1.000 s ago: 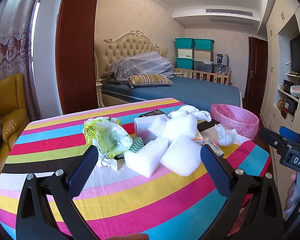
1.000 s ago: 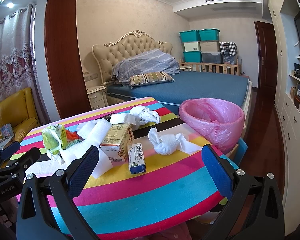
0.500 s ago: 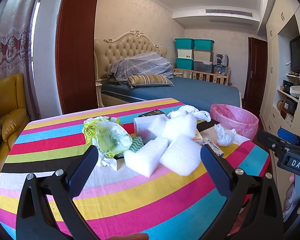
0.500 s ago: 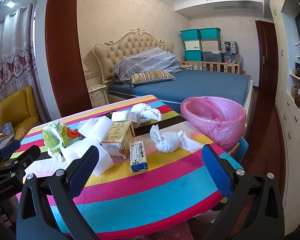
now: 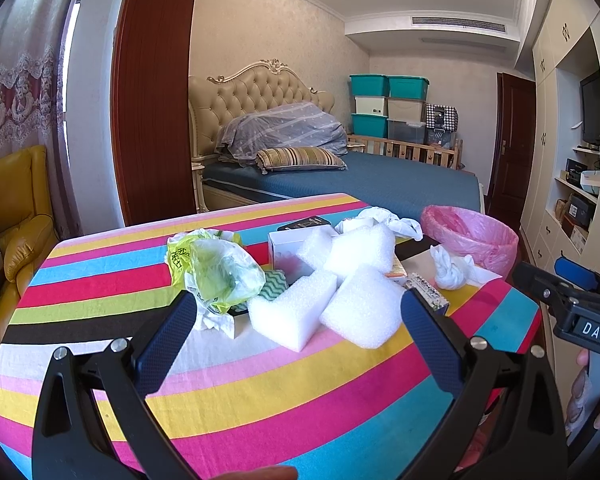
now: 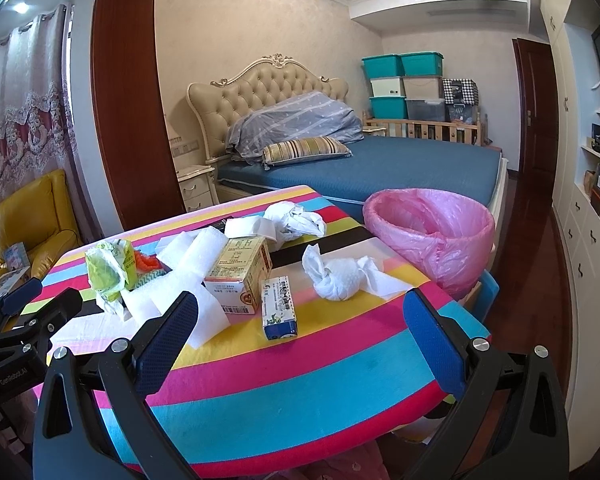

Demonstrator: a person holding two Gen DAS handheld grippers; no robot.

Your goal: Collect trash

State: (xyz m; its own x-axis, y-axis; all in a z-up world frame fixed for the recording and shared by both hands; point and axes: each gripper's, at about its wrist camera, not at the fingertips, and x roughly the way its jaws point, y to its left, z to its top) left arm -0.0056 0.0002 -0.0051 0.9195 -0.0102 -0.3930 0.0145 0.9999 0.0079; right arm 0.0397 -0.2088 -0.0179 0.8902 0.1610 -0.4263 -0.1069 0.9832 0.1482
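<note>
Trash lies on a table with a striped cloth (image 5: 260, 392). White foam blocks (image 5: 296, 314) sit in front of my left gripper (image 5: 298, 316), which is open and holds nothing. A crumpled green plastic bag (image 5: 216, 272) lies to their left. In the right wrist view my right gripper (image 6: 300, 316) is open over the near edge, short of a small carton (image 6: 279, 307), a larger box (image 6: 240, 274) and a twisted white tissue (image 6: 340, 278). A bin with a pink liner (image 6: 436, 232) stands past the table's right edge.
A bed (image 6: 380, 164) lies behind the table and a yellow armchair (image 5: 12, 204) at the left. Cabinets and shelves (image 6: 592, 184) run along the right wall. More crumpled paper (image 6: 294, 220) rests at the table's far side. A hand (image 5: 592, 396) shows at the lower right.
The right gripper has drifted slightly closer to the table, so the boxes and tissue sit a little nearer and higher in view. The left view is almost unchanged. Both stay open.
</note>
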